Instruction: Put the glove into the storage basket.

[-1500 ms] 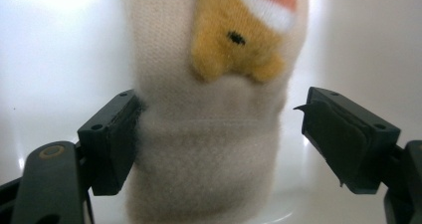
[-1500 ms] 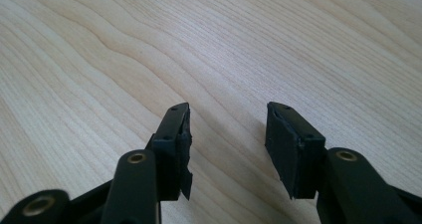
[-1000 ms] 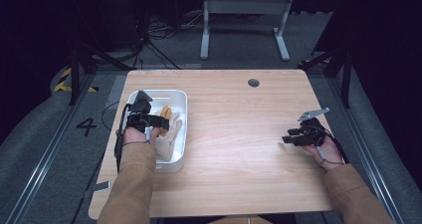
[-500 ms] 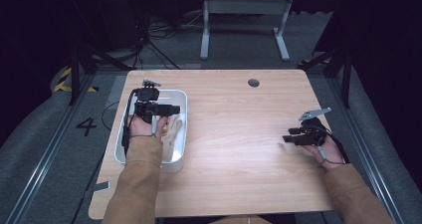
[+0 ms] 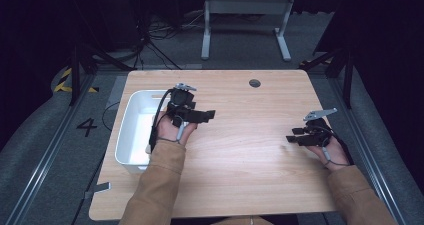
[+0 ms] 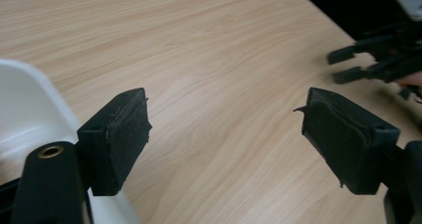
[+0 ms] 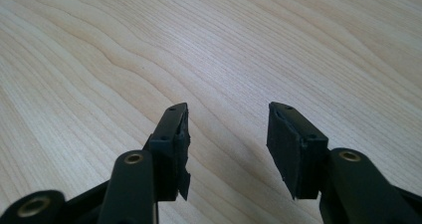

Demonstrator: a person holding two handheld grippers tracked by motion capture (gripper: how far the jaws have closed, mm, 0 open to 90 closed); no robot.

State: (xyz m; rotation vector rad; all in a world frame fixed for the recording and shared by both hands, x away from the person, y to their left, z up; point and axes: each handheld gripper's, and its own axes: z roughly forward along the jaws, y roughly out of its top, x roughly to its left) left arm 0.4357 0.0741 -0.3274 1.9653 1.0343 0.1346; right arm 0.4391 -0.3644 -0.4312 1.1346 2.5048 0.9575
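Observation:
My left gripper (image 5: 209, 115) hovers over the wooden table (image 5: 240, 155), just right of a white tub (image 5: 131, 130), and points right. In the left gripper view its jaws stand wide apart (image 6: 224, 134) with bare wood between them; they have just been closing a little, on nothing. The tub's rim (image 6: 30, 109) shows at the lower left of that view. My right gripper (image 5: 295, 136) rests low near the table's right edge and points left. Its jaws are open (image 7: 226, 134) over plain wood. The right gripper (image 6: 383, 59) also appears far off in the left gripper view.
A round cable hole (image 5: 255, 83) sits near the table's far edge. The left sleeve (image 5: 160, 180) covers the tub's near right corner; the tub's visible inside is plain white. Dark floor, cables and a metal stand's legs (image 5: 245, 30) lie beyond the table.
The left hand has lifted out of the white tub and swung right, over the table beside it. The right hand has stayed put.

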